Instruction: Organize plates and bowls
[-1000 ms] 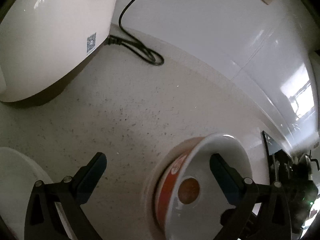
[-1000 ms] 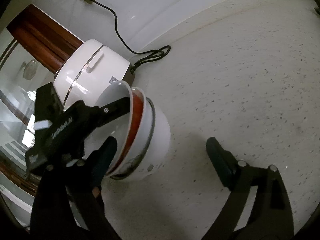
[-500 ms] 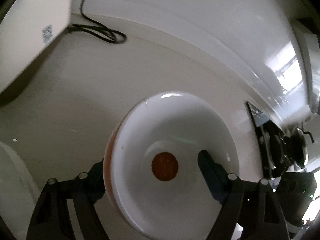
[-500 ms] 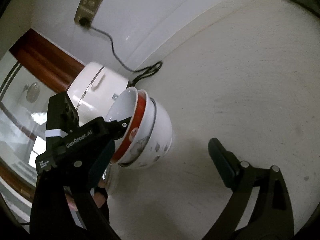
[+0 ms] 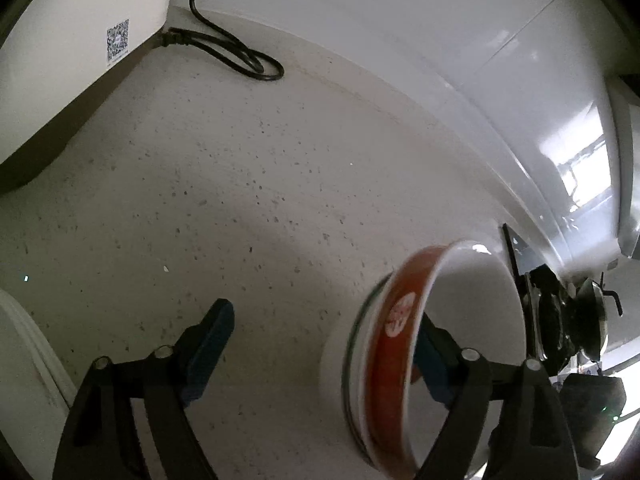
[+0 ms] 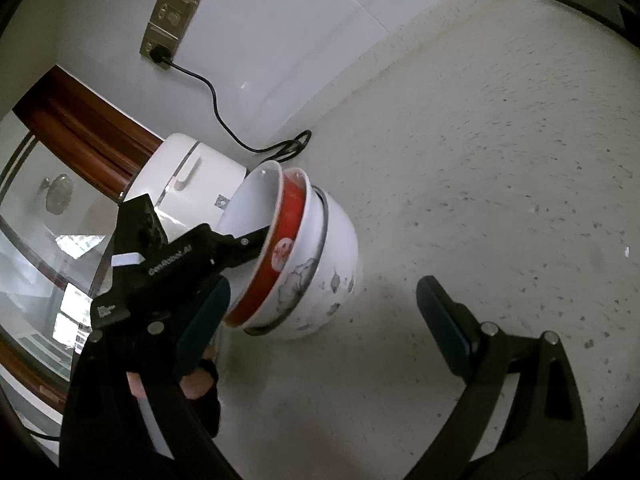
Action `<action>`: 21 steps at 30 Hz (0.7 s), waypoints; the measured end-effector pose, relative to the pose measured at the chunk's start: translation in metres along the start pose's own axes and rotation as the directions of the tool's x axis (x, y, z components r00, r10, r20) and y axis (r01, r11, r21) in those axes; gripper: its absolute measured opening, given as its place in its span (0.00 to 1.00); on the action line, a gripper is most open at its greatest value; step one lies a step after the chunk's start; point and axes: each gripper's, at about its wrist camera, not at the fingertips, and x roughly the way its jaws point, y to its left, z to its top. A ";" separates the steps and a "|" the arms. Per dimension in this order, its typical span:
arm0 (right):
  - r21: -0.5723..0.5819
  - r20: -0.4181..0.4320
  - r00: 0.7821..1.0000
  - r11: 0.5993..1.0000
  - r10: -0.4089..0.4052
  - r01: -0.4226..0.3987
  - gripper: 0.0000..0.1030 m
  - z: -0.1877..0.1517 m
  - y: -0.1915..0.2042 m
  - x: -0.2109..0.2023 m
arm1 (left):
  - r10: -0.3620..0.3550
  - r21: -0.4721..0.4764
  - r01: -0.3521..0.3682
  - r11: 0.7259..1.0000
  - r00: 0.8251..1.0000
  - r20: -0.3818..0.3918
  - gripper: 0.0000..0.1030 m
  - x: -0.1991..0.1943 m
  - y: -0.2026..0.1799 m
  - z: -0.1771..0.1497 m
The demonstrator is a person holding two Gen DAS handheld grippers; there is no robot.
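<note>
Bowls [image 6: 296,256], nested and tipped steeply on the speckled counter [image 6: 500,160] near the rice cooker [image 6: 188,184], may slide apart, since the wide-spread left gripper [image 5: 320,344] merely hooks the red-banded bowl [image 5: 396,344]'s rim while the right gripper [image 6: 320,304] gapes empty.

You have a speckled, pale worktop [image 6: 500,152] running up to a glossy white wall [image 5: 400,32] at its back edge. Toward the back left corner stands a white rice cooker [image 6: 188,184] with a QR sticker [image 5: 118,38] on its side. Its black power cord [image 5: 236,54] loops on the worktop just beside it and climbs the wall to a grey socket strip [image 6: 180,4]. Behind the cooker you see a brown wooden frame [image 6: 84,136] with glass. Along the far right edge sits a dark stove [image 5: 560,312], too blurred to detail.
</note>
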 end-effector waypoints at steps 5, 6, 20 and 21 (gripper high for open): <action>0.005 -0.005 1.000 1.000 -0.030 0.030 0.92 0.003 0.004 0.008 | 0.064 0.047 -0.066 0.997 0.997 0.042 1.00 0.006 -0.015 -0.010; 0.009 -0.004 0.999 0.999 -0.033 0.033 0.92 0.003 0.004 0.008 | 0.060 0.038 -0.062 0.997 0.997 0.048 1.00 0.005 -0.014 -0.010; 0.023 -0.035 0.995 0.995 -0.095 0.096 0.97 0.006 0.007 0.014 | 0.060 0.031 -0.062 0.998 0.996 0.059 1.00 0.008 -0.019 -0.013; 0.022 -0.033 0.995 0.995 -0.095 0.096 0.97 0.006 0.008 0.015 | 0.060 0.030 -0.062 0.998 0.997 0.058 1.00 0.007 -0.019 -0.014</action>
